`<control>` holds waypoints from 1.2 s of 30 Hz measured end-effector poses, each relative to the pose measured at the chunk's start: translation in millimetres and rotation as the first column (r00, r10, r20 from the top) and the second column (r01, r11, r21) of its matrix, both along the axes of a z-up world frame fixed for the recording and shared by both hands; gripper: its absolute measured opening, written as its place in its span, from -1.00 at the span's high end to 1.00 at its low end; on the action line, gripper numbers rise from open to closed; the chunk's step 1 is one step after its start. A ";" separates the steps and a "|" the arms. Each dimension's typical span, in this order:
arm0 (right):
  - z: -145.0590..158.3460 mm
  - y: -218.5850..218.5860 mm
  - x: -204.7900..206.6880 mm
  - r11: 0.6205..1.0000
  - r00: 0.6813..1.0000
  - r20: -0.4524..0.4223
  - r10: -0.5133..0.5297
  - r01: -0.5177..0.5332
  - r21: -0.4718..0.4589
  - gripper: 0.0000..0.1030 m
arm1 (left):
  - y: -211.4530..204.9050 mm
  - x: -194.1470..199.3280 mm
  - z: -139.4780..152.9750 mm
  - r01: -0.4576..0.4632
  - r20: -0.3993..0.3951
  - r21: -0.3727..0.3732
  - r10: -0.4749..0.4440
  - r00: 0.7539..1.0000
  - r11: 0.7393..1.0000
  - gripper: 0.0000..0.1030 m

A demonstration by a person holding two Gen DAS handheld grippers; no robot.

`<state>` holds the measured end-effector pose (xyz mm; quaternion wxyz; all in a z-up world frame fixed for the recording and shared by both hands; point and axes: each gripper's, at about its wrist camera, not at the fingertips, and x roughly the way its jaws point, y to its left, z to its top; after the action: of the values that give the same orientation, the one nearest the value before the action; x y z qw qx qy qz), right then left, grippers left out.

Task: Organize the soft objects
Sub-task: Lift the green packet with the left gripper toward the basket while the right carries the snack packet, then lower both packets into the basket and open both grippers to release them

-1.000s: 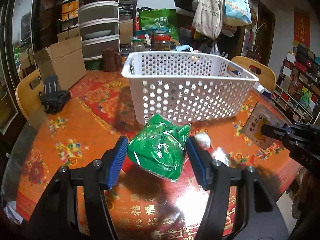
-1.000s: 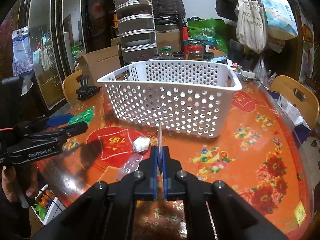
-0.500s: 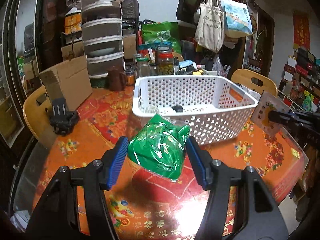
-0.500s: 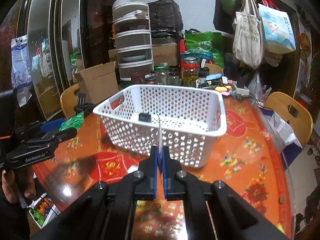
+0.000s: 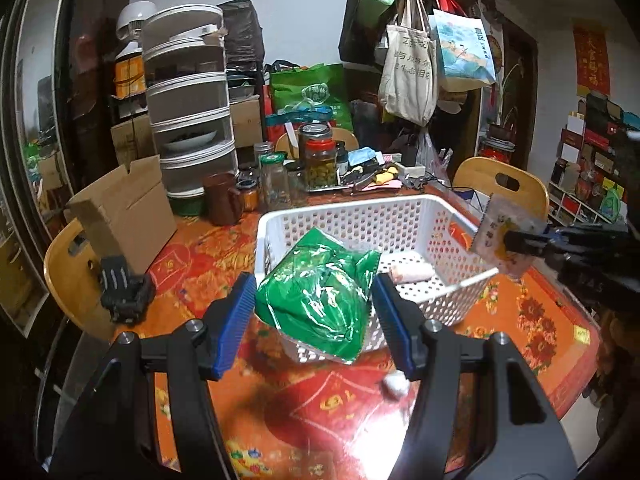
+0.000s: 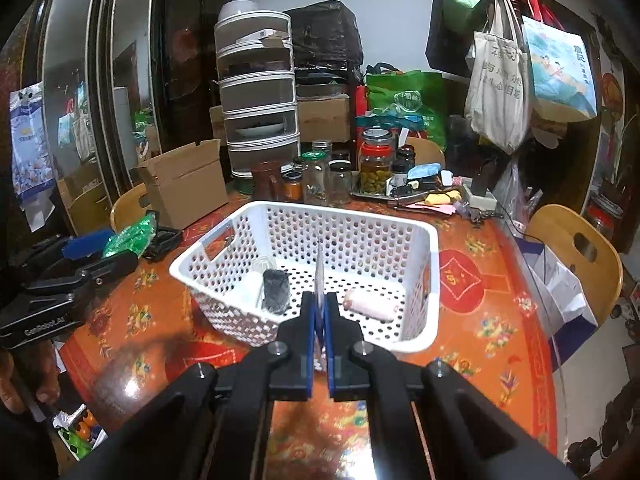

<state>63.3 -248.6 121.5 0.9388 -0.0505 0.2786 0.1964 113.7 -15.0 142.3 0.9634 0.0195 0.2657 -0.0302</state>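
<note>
While both grippers are hanging above the tabletop (image 6: 500, 344), the items are standing as follows. Left gripper (image 5: 316, 304): blue pads clamping a green bag (image 5: 320, 292), which is hanging in the air over the near left corner of the basket (image 5: 436, 204). Right gripper (image 6: 319, 312): pads pressing together on a flat sachet (image 6: 319, 280), seen edge-on in its own view; in the left view the sachet (image 5: 496, 232) is showing its pale printed face beside the basket's right rim. Basket: white, perforated, sitting near the middle of the tabletop. Inside it, a pink-and-white roll (image 6: 370, 304) is lying on the floor toward the right side, and a dark object (image 6: 275, 286) is standing toward the left, next to something pale that is too blurred to name. A small white wad (image 5: 394, 386) is lying on the tabletop in front of the basket. Jars (image 6: 374, 160) are crowding the far edge; a cardboard box (image 6: 184, 188) is sitting at the far left edge.
</note>
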 end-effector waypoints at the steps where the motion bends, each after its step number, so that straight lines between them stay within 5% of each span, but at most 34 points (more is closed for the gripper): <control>1: 1.6 1.2 4.7 1.000 1.000 -0.004 -0.003 0.003 -0.005 0.94 | -1.5 5.0 3.2 0.003 -0.005 0.001 -0.003 1.000 1.000 -0.12; 9: 0.3 13.7 65.4 0.996 0.995 -0.087 -0.050 0.043 -0.071 0.94 | -19.7 85.2 17.4 0.038 -0.096 -0.017 -0.040 0.995 0.999 -0.12; 18: -37.1 22.5 135.7 0.980 0.964 -0.228 -0.138 0.100 -0.169 0.94 | -26.1 182.5 -37.4 -0.009 -0.323 -0.028 0.000 0.946 1.000 -0.13; 25: -59.1 26.7 155.1 0.975 0.952 -0.265 -0.152 0.101 -0.195 0.94 | -23.3 212.4 -81.8 -0.048 -0.390 -0.004 0.043 0.920 0.999 -0.13; 32: -71.8 30.3 161.3 0.971 0.953 -0.264 -0.146 0.087 -0.223 0.93 | -15.5 219.9 -96.3 -0.062 -0.389 0.013 0.062 0.919 0.998 -0.18; 34: -72.8 30.0 161.8 0.971 0.953 -0.265 -0.145 0.086 -0.223 0.87 | -15.9 218.2 -95.0 -0.056 -0.388 0.006 0.054 0.920 0.998 -0.39; 36: -72.0 29.4 162.2 0.972 0.955 -0.260 -0.144 0.087 -0.219 0.39 | -16.8 215.3 -92.6 -0.053 -0.373 0.019 0.056 0.926 0.998 -0.60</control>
<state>225.5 -219.1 49.5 0.8908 -0.1028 0.4272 0.1161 328.9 -31.8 49.7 0.8956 0.0102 0.4448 -0.0055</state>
